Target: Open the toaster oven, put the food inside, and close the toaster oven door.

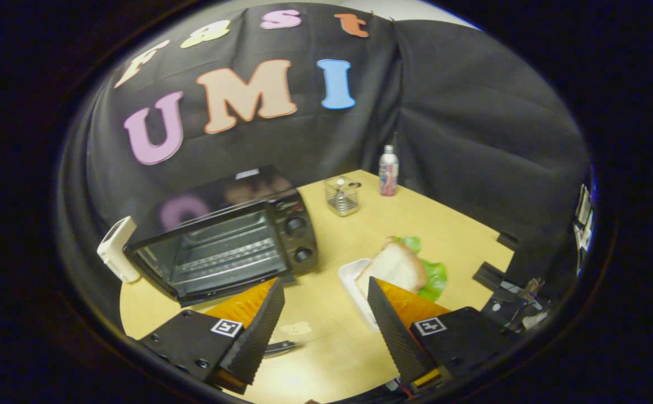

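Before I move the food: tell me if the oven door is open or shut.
Shut. The oven door stands upright against its front, rack visible through the glass. The gripper is open, holding nothing.

Black toaster oven (231, 247), door closed; bread slice (393, 268) on lettuce on white tray (351, 280) alongside.

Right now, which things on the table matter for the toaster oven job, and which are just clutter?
Job: black toaster oven, door shut; bread slice with green lettuce on white tray; open gripper, holding nothing.

Clutter: clear glass jar, small plastic bottle, white device.
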Available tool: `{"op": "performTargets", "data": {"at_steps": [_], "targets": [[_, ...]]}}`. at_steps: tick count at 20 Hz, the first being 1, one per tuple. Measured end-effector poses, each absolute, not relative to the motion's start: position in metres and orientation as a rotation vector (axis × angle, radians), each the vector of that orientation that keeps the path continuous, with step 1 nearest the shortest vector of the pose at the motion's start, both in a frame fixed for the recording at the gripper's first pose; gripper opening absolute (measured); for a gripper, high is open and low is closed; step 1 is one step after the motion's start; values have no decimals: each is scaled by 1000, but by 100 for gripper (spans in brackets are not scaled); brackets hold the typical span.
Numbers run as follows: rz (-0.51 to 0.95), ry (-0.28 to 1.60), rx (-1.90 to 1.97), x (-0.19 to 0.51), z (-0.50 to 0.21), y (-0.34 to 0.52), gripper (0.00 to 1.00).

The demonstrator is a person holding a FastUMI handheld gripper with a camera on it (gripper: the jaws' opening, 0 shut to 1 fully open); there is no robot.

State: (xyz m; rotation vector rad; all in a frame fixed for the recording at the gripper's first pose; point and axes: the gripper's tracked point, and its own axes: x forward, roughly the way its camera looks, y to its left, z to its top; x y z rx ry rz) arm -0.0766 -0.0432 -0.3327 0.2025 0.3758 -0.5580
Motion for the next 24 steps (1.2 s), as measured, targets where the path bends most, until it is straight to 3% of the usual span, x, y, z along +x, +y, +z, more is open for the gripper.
{"op": "performTargets", "data": {"at_steps": [7, 21, 24], "targets": [[-635, 479, 269, -79, -340, -142, 92], [-498, 690, 386, -62, -405, -145, 91], [-460, 686, 452, -54, -405, -131, 70]]}}
